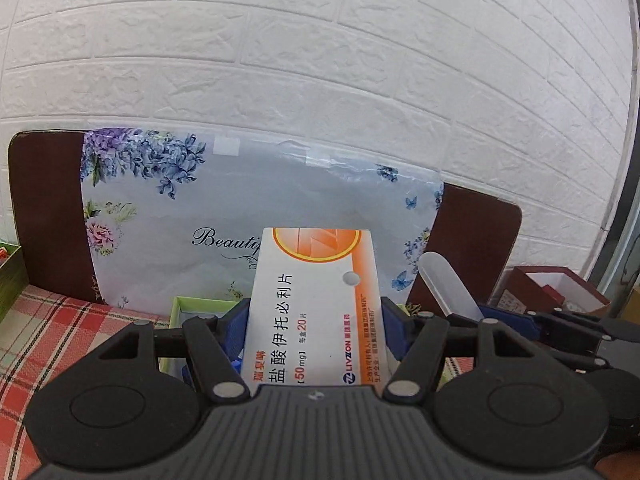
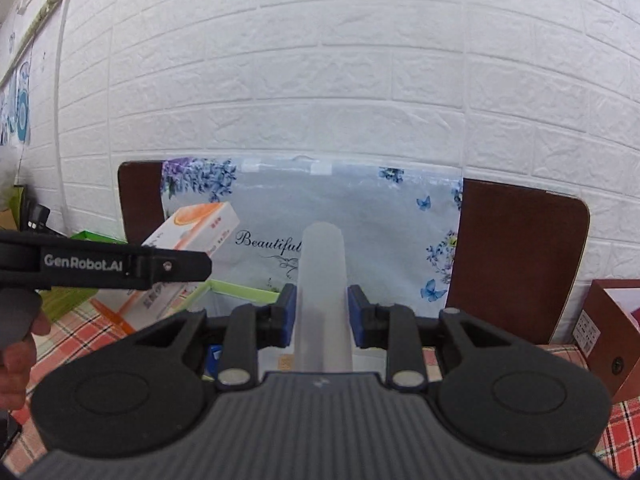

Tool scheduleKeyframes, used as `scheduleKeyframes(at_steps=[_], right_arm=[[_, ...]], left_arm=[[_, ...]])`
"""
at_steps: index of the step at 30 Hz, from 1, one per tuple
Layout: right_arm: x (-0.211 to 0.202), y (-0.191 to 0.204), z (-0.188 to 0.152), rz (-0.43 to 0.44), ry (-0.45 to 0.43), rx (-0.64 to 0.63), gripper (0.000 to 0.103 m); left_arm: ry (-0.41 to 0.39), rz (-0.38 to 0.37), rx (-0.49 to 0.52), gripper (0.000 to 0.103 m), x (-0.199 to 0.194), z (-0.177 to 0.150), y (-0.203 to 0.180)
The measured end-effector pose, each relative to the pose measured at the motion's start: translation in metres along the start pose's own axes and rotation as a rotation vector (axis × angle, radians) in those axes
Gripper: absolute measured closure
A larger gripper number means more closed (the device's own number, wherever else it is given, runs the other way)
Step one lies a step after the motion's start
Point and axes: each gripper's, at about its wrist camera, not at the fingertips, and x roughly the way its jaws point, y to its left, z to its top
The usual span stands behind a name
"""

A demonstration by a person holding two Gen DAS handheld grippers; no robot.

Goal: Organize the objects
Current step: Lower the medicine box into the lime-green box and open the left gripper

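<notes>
My left gripper (image 1: pixel 314 328) is shut on a white and orange medicine box (image 1: pixel 316 296) with Chinese print, held up above the table. The box also shows in the right wrist view (image 2: pixel 192 232), behind the left gripper's arm (image 2: pixel 120 264). My right gripper (image 2: pixel 322 312) is shut on a translucent white plastic tube (image 2: pixel 322 280) that points forward; its blue pads touch both sides. The tube and right gripper show in the left wrist view (image 1: pixel 444 284) at the right. A light green open box (image 2: pixel 240 292) lies below both grippers.
A floral sheet reading "Beautiful" (image 1: pixel 248 208) leans on a dark brown board (image 2: pixel 516 256) against the white brick wall. A dark red box (image 2: pixel 612 320) stands at the right. A green box (image 1: pixel 10 276) sits at the far left. The table has a red plaid cloth (image 1: pixel 60 332).
</notes>
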Motion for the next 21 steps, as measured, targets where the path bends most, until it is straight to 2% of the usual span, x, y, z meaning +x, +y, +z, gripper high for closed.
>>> scheduleKeyframes(at_steps=[7, 13, 15, 16, 17, 18, 19, 21], right_arm=[[0.073, -0.006, -0.021, 0.007, 0.091, -0.008, 0.076], [0.119, -0.011, -0.05, 0.013, 0.184, -0.013, 0.076], [0.129, -0.012, -0.06, 0.008, 0.213, -0.012, 0.076], [0.133, -0.012, -0.065, 0.007, 0.231, -0.017, 0.076], [0.137, -0.012, -0.068, 0.012, 0.242, -0.023, 0.074], [0.139, -0.012, -0.07, 0.019, 0.249, -0.028, 0.058], [0.138, -0.012, -0.072, 0.017, 0.244, -0.037, 0.035], [0.131, -0.011, -0.07, 0.009, 0.212, -0.042, 0.02]], left_arm=[[0.089, 0.038, 0.011, 0.035, 0.069, -0.014, 0.02], [0.131, 0.062, 0.0, 0.035, 0.102, -0.031, 0.037], [0.117, 0.065, -0.022, 0.024, 0.106, -0.036, 0.041], [0.126, 0.074, -0.027, 0.009, 0.108, -0.037, 0.042], [0.129, 0.09, -0.031, 0.005, 0.109, -0.037, 0.043], [0.125, 0.1, -0.031, 0.005, 0.108, -0.038, 0.044], [0.126, 0.106, -0.028, 0.005, 0.107, -0.037, 0.044], [0.124, 0.121, -0.033, 0.005, 0.101, -0.034, 0.046]])
